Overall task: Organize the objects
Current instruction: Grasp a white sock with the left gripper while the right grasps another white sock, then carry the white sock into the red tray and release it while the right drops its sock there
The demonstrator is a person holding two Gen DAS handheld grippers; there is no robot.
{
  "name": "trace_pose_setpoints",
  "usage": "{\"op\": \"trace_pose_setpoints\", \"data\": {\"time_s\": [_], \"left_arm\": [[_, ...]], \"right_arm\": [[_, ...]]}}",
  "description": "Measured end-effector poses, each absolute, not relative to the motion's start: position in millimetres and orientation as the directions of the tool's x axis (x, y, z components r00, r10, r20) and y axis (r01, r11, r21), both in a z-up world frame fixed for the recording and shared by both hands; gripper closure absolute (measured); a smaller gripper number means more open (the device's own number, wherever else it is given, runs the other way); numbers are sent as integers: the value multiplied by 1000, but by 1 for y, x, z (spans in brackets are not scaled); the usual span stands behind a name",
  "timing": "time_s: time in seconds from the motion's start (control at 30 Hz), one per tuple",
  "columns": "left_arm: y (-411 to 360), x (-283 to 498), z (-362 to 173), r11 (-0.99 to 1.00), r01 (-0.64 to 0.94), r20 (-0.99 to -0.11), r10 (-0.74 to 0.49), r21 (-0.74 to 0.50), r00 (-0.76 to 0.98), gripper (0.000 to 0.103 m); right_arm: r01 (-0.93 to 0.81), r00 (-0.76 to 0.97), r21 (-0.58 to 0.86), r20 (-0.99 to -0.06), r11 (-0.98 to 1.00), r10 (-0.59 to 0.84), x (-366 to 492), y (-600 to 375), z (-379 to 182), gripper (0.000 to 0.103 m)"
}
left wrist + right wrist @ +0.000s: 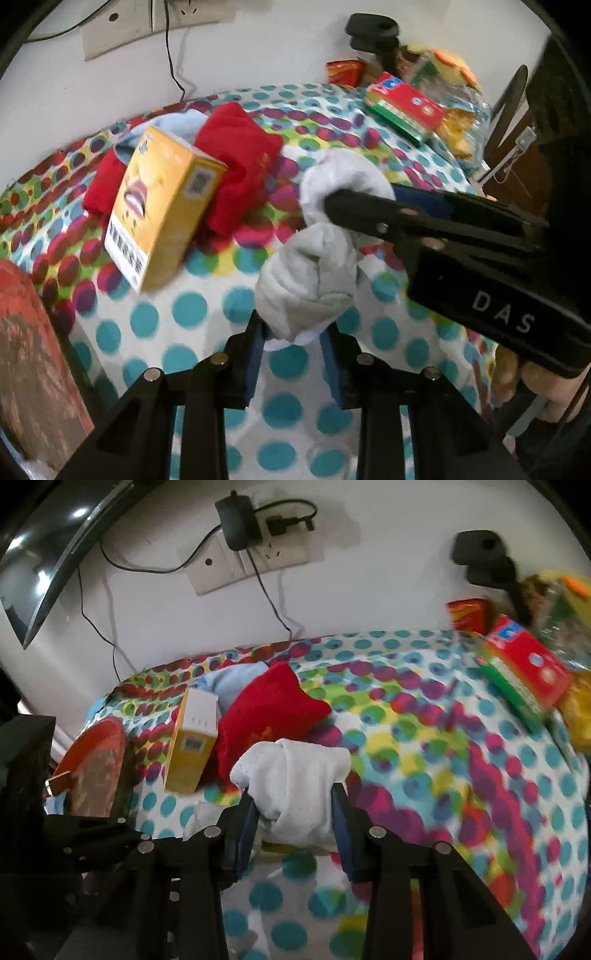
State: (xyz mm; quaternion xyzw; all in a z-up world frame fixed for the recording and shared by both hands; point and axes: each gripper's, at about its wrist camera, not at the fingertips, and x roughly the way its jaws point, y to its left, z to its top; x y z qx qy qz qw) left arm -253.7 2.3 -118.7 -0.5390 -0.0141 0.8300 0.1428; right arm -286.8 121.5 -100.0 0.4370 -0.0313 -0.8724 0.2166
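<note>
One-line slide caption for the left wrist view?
Both grippers, left gripper and right gripper, pinch a white sock above the polka-dot cloth, near a yellow box.

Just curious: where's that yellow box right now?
In both views the yellow box stands left of centre on the dotted tablecloth, against the red cloth.

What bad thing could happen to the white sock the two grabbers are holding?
The white sock is held between the left gripper and right gripper, so pulling apart might stretch it or slip it free. The yellow box leaning on the red cloth nearby could get knocked over.
</note>
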Motion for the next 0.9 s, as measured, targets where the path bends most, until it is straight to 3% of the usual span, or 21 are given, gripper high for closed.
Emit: {"op": "trace_pose_setpoints", "data": {"time_s": [0.9], "left_arm": [[-33, -148, -81, -977, -146, -896, 201, -155, -397, 73]], "right_arm": [[312, -534, 175, -780, -934, -325, -157, 130, -85, 67]]}}
